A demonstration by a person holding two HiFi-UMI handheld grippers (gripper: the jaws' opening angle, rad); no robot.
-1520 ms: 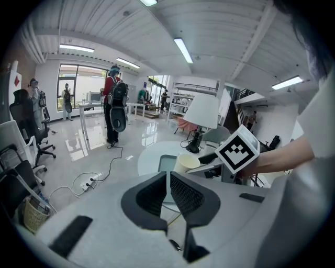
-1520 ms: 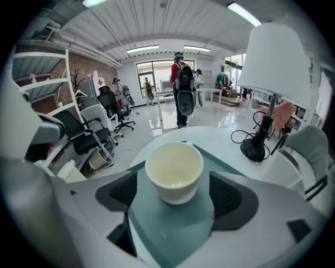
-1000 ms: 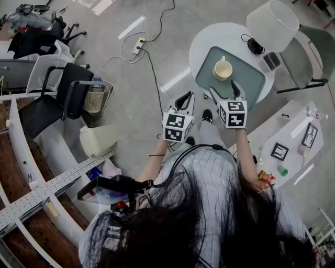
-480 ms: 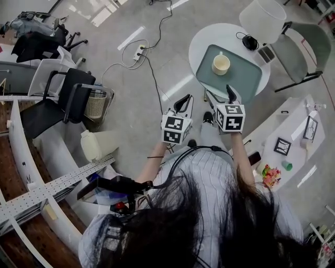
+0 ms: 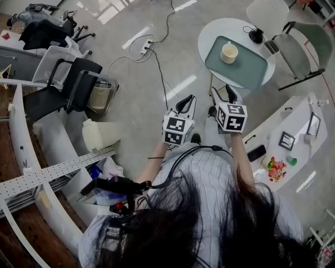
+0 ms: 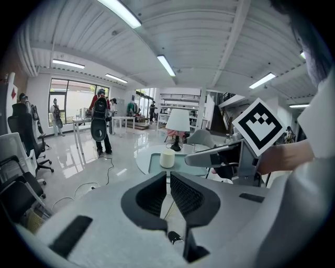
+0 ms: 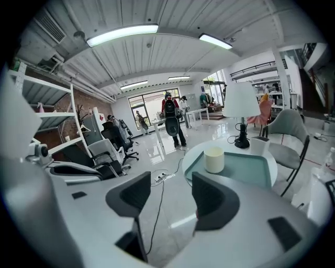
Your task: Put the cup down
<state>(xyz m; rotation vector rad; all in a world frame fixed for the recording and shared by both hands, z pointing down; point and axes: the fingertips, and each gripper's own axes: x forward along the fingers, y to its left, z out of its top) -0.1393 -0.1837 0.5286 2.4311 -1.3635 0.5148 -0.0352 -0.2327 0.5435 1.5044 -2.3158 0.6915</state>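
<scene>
The cup (image 5: 229, 52) stands upright toward one end of the teal tray (image 5: 248, 70), and the tray lies on the round white table (image 5: 214, 29). Nothing touches the cup. Both of my grippers are well apart from it, held out over the floor on my side of the table. In the right gripper view it sits ahead of the jaws and a little right of the gap, not between them.

The right gripper (image 5: 223, 96) has its jaws apart and closing at this moment. Through the gap I see only glossy floor and a trailing cable (image 7: 158, 203), and the pads press on nothing. The left gripper (image 5: 184, 102) has its jaws drawn together to a thin slit, with nothing caught in them. In the left gripper view, the right gripper's finger and marker cube cross just ahead on the right.

Farther out on the table, a lamp with a white shade (image 5: 267, 13) stands behind the tray, with a small black corded item (image 5: 256, 35) near its foot. A grey-green chair (image 5: 314, 44) is drawn up beside the table. A white power strip (image 5: 145, 46) lies on the floor to the left.
</scene>
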